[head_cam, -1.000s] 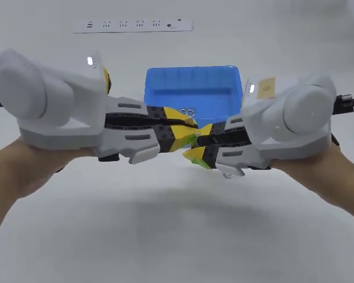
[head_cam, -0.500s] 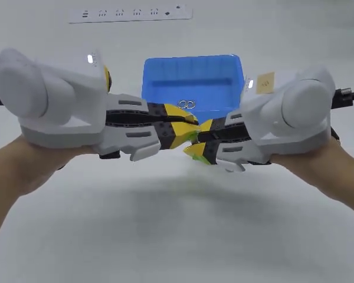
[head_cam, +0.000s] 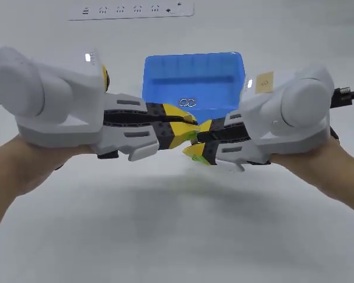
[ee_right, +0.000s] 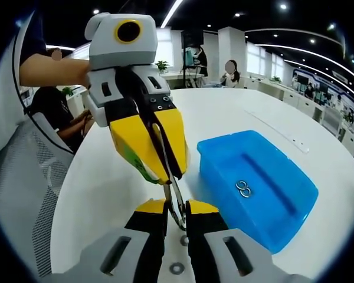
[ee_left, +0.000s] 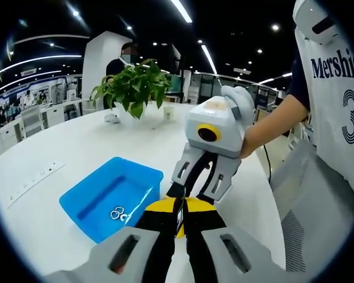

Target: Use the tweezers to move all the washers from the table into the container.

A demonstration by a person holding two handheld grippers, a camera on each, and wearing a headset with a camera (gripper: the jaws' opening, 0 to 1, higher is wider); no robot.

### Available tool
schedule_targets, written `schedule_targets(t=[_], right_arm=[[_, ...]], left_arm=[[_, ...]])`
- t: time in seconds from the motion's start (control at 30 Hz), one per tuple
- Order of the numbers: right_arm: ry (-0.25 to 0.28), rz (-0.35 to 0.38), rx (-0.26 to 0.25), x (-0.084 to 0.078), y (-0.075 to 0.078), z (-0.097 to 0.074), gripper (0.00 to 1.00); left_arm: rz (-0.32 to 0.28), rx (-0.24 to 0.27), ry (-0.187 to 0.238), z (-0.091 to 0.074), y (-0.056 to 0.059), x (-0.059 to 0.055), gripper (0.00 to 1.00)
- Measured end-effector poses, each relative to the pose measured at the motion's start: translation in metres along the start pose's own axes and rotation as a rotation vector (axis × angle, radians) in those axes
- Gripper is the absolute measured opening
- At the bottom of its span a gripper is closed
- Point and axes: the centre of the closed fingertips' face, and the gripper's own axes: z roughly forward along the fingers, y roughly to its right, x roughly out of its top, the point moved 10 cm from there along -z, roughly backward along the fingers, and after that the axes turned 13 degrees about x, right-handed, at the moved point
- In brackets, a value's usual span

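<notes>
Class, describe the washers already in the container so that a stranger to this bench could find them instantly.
Start at the white table and find the blue container standing on it. On its floor lie two washers: small silver rings side by side, the container's only contents, whereas the other washers lie loose on the bare white tabletop.

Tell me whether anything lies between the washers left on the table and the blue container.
Nothing visible does. In the right gripper view a washer lies on the table, and only bare white tabletop separates it from the open container. The tweezers, held by the left gripper, hang over the washer.
</notes>
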Motion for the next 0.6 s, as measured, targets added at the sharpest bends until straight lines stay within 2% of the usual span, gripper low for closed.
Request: schedule_targets(t=[0.3,0.6], right_arm=[[0.000,0.006,0.001,-0.0020,-0.0016,0.0004,0.13],[0.002,0.004,0.002,-0.0032,-0.0055,0.0003,0.13]], left_arm=[[-0.011,-0.023,-0.013,0.0005,0.0006,0.0006,0.07],[0.023,-0.073,-0.031,0.0010,0.0002,0.0022,0.07]])
